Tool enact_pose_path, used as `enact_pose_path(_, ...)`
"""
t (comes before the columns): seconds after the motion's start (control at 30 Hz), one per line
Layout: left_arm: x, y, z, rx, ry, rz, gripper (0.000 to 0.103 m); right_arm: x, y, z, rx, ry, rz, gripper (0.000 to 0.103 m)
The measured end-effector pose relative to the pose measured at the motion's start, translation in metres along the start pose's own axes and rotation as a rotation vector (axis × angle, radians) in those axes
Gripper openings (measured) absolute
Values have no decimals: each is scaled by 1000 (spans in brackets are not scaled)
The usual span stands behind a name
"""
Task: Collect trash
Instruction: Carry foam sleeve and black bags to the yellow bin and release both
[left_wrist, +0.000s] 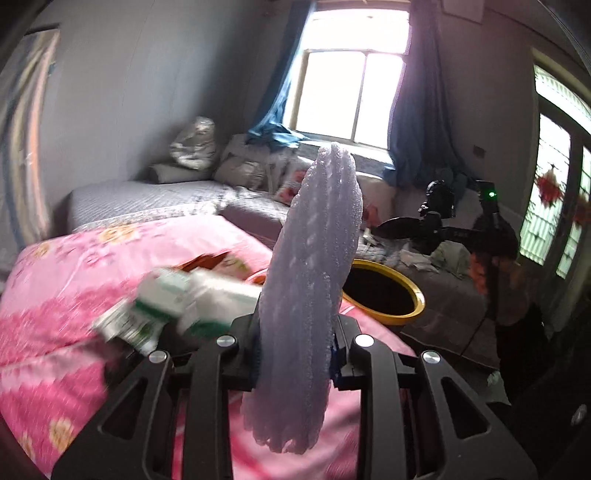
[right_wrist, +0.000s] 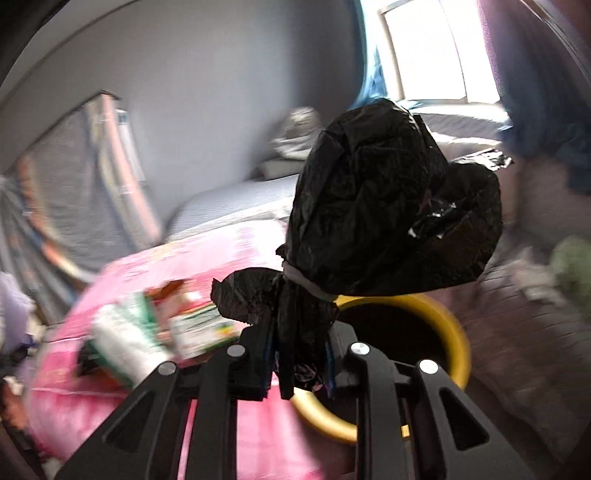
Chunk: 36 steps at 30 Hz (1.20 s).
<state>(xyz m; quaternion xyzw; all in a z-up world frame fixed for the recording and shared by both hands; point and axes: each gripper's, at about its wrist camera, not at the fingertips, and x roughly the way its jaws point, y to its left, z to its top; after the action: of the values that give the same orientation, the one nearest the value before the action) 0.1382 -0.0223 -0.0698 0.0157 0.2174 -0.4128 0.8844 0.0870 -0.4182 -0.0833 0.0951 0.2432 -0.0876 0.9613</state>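
Note:
My left gripper (left_wrist: 295, 350) is shut on a pale lilac foam net sleeve (left_wrist: 314, 280) that stands up between the jaws, above the pink bed. My right gripper (right_wrist: 301, 354) is shut on the tied neck of a black plastic bag (right_wrist: 388, 206), held up in front of the yellow-rimmed trash bin (right_wrist: 456, 347). The bin (left_wrist: 413, 312) also shows in the left wrist view, just right of the foam sleeve. White and green cartons (left_wrist: 173, 302) lie on the pink floral bedspread (left_wrist: 62, 295); they also show blurred in the right wrist view (right_wrist: 147, 332).
An orange wrapper (left_wrist: 210, 260) lies behind the cartons. A grey bed (left_wrist: 147, 199) with pillows runs to the window. A black tripod stand (left_wrist: 443, 225) with a green light stands at the right, above clutter on a grey blanket.

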Motion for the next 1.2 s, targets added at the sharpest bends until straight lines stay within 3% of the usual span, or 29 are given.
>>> enact_pose_path(0.13, 65, -23, 28, 30, 78, -33, 26, 19, -25, -8, 13, 31, -119, 19)
enact_pose_path(0.33, 173, -45, 57, -23, 180, -65, 26, 77, -60, -10, 39, 145, -250, 19)
enact_pose_path(0.6, 306, -82, 70, -15, 328, -43, 26, 112, -95, -31, 79, 272, -271, 20)
enact_pose_path(0.73, 350, -99, 64, -22, 394, -42, 26, 115, -104, -38, 93, 293, -264, 20)
enact_pose_path(0.9, 384, -120, 63, -47, 432, -58, 26, 112, -112, -35, 111, 294, -267, 33)
enact_pose_path(0.97, 393, -127, 61, -51, 437, -57, 26, 105, -118, -36, 129, 272, -271, 49)
enact_pose_path(1.07, 403, -136, 59, -56, 442, -61, 26, 93, -132, -39, 171, 250, -276, 50)
enact_pose_path(1.1, 405, -139, 58, -54, 444, -60, 28, 85, -137, -38, 197, 232, -285, 50)
enact_pose_path(1.17, 407, -145, 55, -49, 441, -59, 41, 65, -145, -34, 249, 174, -295, 50)
enact_pose_path(1.2, 406, -149, 53, -50, 434, -52, 59, 53, -148, -33, 277, 136, -304, 50)
